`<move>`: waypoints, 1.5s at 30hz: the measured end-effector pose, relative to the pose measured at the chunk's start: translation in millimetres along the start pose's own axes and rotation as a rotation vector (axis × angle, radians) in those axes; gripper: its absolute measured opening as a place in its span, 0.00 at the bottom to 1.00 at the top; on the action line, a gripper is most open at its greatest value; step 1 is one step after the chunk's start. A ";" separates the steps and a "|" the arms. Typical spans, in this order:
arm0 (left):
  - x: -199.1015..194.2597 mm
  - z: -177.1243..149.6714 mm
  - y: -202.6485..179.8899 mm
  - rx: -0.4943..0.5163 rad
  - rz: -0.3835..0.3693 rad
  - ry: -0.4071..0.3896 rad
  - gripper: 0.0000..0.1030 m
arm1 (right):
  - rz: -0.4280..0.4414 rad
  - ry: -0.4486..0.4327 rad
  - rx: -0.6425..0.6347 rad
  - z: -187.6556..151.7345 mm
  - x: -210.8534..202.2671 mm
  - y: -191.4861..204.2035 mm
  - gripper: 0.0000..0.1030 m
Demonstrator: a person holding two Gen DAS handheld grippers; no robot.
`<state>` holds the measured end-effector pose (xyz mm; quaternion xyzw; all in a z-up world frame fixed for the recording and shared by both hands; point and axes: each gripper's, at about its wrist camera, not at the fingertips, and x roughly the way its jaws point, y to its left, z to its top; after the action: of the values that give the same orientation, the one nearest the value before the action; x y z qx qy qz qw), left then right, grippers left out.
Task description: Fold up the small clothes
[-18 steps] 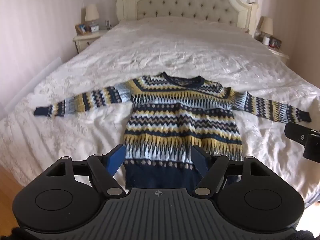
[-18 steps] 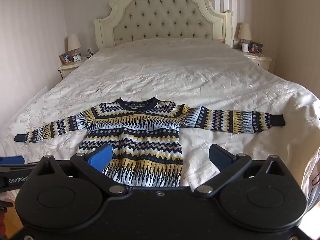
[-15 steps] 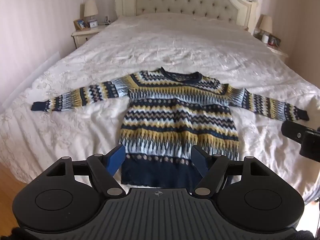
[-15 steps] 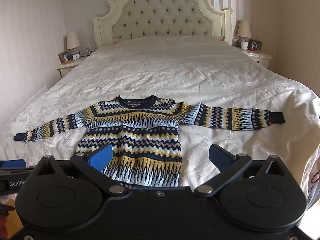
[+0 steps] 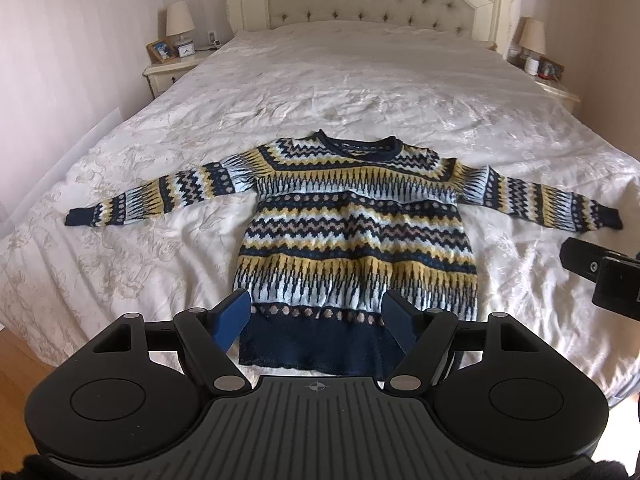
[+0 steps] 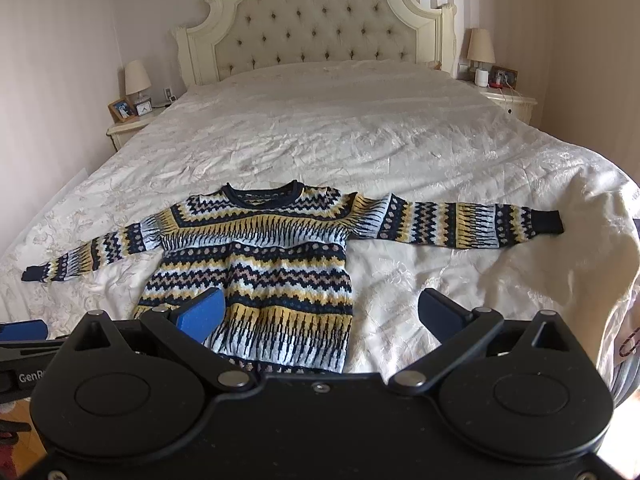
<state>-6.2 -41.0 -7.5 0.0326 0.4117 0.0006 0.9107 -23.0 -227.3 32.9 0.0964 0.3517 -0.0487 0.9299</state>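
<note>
On the near half of the bed (image 5: 360, 92) the patterned sweater (image 5: 356, 236) lies flat and face up, collar toward the headboard, both sleeves stretched out to left and right, its navy hem (image 5: 316, 340) closest to you. Your left gripper (image 5: 316, 316) has its fingers spread wide and holds nothing; it sits over the hem, apart from the cloth as far as the view shows. Your right gripper (image 6: 320, 312) is likewise spread and empty, over the sweater's lower right side, with bare bedspread under its right finger.

Nothing is folded yet, so the risks lie in your first grab. The knit looks thick and loose: pinch too shallowly and you will likely lift only the top layer, leaving the back behind and a crooked fold. The bedspread is wrinkled and soft, so a deep pinch could catch it along with the wool and drag it. The right sleeve cuff (image 6: 548, 222) reaches toward the bed's right edge, where the cover slopes away; pull the body leftward and that sleeve may slide or bunch. With your two grippers close together, watch that they do not knock each other.
</note>
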 end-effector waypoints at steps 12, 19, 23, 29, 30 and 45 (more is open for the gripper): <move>3.4 1.6 2.9 -0.026 0.036 0.009 0.69 | -0.002 0.026 -0.004 -2.4 4.7 -3.8 0.99; 2.5 3.1 4.8 -0.022 0.054 -0.004 0.69 | 0.002 0.026 -0.007 -6.1 6.3 -2.4 0.99; 2.6 4.2 6.9 -0.027 0.059 -0.006 0.69 | 0.008 0.031 -0.010 -6.0 7.9 -1.9 0.99; 2.6 4.7 10.8 -0.032 0.065 -0.006 0.69 | 0.013 0.037 -0.013 -4.7 7.8 0.6 0.99; 2.6 4.8 11.1 -0.032 0.066 -0.006 0.69 | 0.015 0.038 -0.014 -4.0 7.7 1.1 0.99; 3.9 6.7 16.8 -0.033 0.071 -0.008 0.69 | 0.020 0.046 -0.016 -2.4 7.6 4.2 0.99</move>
<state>1.9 -24.6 -5.0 0.0319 0.4064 0.0394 0.9123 -18.2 -222.8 26.7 0.0935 0.3726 -0.0344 0.9226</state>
